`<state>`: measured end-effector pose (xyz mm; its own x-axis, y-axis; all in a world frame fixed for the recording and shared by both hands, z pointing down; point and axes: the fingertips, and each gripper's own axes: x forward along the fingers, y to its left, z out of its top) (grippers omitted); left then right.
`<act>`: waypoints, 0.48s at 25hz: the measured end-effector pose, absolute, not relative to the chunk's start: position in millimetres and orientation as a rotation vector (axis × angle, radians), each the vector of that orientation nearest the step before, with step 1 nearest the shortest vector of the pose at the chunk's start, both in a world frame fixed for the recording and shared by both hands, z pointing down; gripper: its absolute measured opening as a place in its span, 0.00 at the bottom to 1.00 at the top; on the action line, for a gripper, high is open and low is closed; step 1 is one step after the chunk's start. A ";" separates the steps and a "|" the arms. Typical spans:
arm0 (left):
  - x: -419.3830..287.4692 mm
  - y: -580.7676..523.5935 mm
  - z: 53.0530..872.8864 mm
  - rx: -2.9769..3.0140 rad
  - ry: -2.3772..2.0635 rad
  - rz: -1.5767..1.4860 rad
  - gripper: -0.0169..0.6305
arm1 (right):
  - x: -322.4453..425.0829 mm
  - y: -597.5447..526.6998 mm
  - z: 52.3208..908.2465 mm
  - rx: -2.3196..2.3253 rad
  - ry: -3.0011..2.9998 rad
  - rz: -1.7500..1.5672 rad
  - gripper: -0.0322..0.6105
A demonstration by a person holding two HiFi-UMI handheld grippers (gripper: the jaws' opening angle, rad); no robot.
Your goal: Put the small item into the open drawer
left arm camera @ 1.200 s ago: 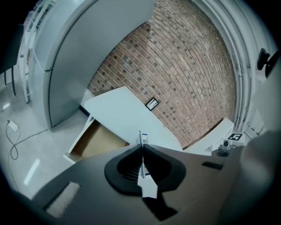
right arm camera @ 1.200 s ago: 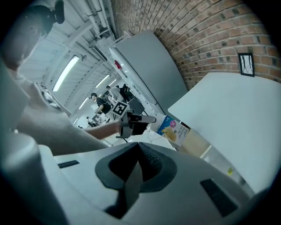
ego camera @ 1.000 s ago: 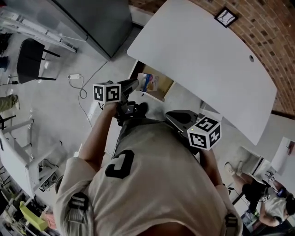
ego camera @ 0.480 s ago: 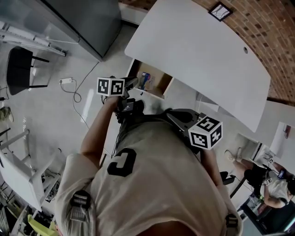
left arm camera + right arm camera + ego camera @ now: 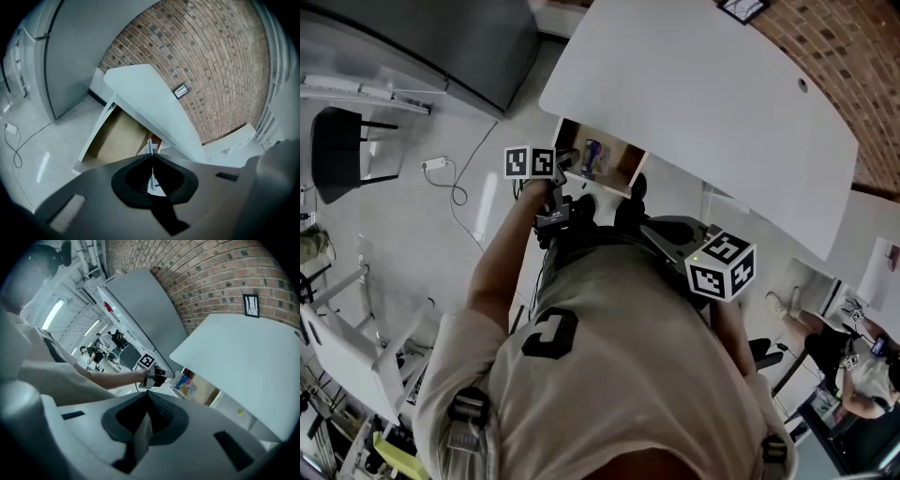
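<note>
The small item (image 5: 593, 157) is over the open drawer (image 5: 626, 166) beneath the table (image 5: 703, 98).

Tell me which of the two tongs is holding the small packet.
The left tongs: their jaws are shut on the thin packet by the open drawer. The right tongs are shut on nothing.

The left gripper (image 5: 152, 155) has its fingers (image 5: 133, 174) pinched on a thin blue-and-white packet (image 5: 151, 145), seen edge-on. Beyond it, the open drawer (image 5: 117, 138) sits under the white table (image 5: 150, 93).
</note>
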<state>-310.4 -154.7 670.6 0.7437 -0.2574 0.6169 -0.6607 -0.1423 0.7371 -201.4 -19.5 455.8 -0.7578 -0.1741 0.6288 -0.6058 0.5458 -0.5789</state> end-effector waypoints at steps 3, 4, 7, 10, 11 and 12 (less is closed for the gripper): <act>-300.1 -163.8 685.1 1.670 -0.740 0.409 0.04 | -191.3 -24.3 462.2 0.582 -2.262 1.162 0.06; -296.7 -167.5 691.4 1.651 -0.741 0.408 0.04 | -187.5 -25.7 465.1 0.571 -2.254 1.177 0.06; -287.3 -173.4 710.9 1.589 -0.738 0.405 0.04 | -178.8 -27.6 473.4 0.541 -2.229 1.215 0.06; -278.8 -175.1 727.8 1.550 -0.737 0.432 0.04 | -171.4 -29.4 480.1 0.522 -2.210 1.250 0.06; -277.4 -175.6 733.1 1.539 -0.739 0.440 0.04 | -169.8 -29.6 482.1 0.520 -2.204 1.261 0.06; -276.4 -176.0 738.2 1.527 -0.740 0.445 0.04 | -168.6 -29.3 484.1 0.518 -2.197 1.273 0.06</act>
<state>-276.4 -176.0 738.2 0.7136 -0.1847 0.6757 -0.6835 0.0279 0.7294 -168.6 -29.3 484.1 -0.7786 -0.0572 0.6249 -0.5705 0.4792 -0.6670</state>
